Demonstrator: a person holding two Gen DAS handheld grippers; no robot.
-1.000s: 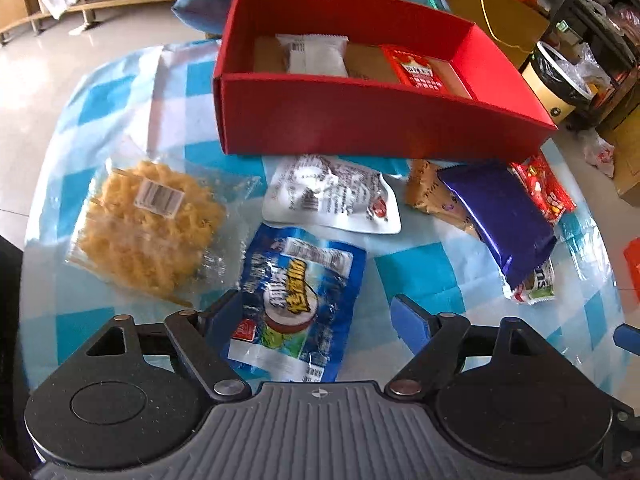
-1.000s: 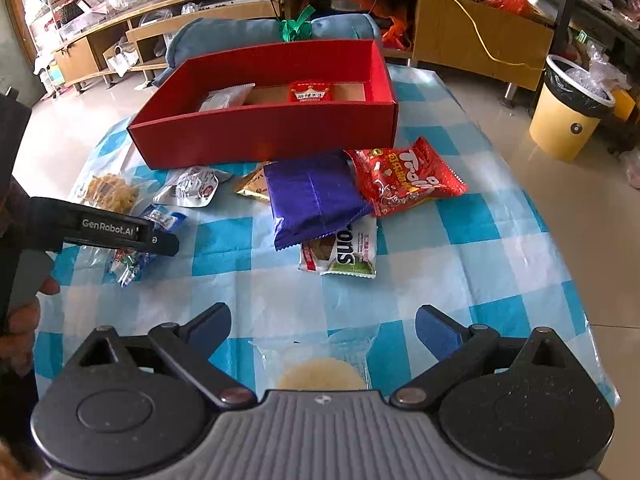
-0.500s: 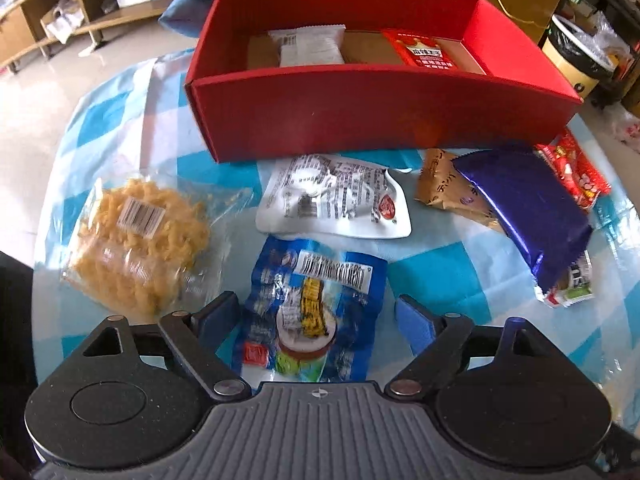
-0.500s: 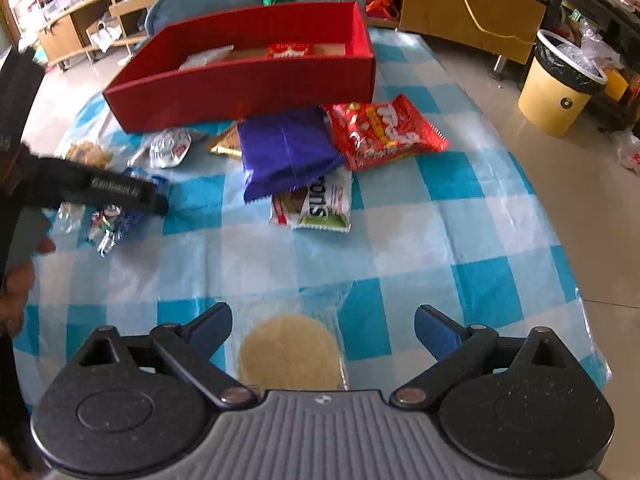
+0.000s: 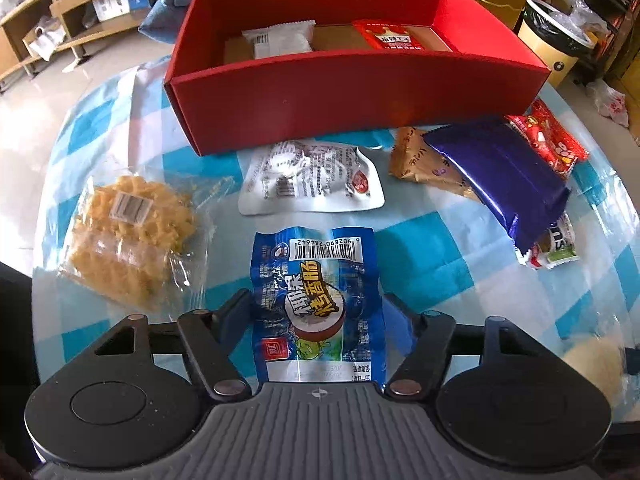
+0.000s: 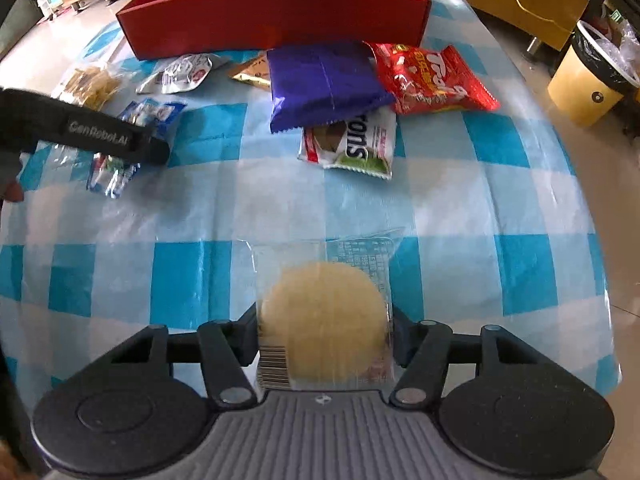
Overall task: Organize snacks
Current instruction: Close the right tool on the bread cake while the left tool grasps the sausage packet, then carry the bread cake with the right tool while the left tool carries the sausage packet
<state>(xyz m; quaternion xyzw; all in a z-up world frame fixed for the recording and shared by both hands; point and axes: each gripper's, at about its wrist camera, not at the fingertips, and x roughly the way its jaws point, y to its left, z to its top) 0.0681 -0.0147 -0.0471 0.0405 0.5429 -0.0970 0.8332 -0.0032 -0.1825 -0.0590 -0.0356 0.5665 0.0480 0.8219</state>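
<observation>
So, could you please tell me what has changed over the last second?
Both grippers have just been closing: the left gripper onto the blue sausage packet, the right gripper onto the round cracker packet, after sinking toward it. The red box and other snacks stayed put.

An open, rectangular red cardboard box (image 5: 360, 96) stood at the table's far side, a white packet (image 5: 280, 40) and a small red sachet (image 5: 394, 38) lying flat inside it. Just before the box lay a silver foil pouch (image 5: 310, 178); nearer still, a blue plastic sausage packet (image 5: 316, 304). Well apart from the box lay a clear-wrapped round pale biscuit (image 6: 324, 320).
</observation>
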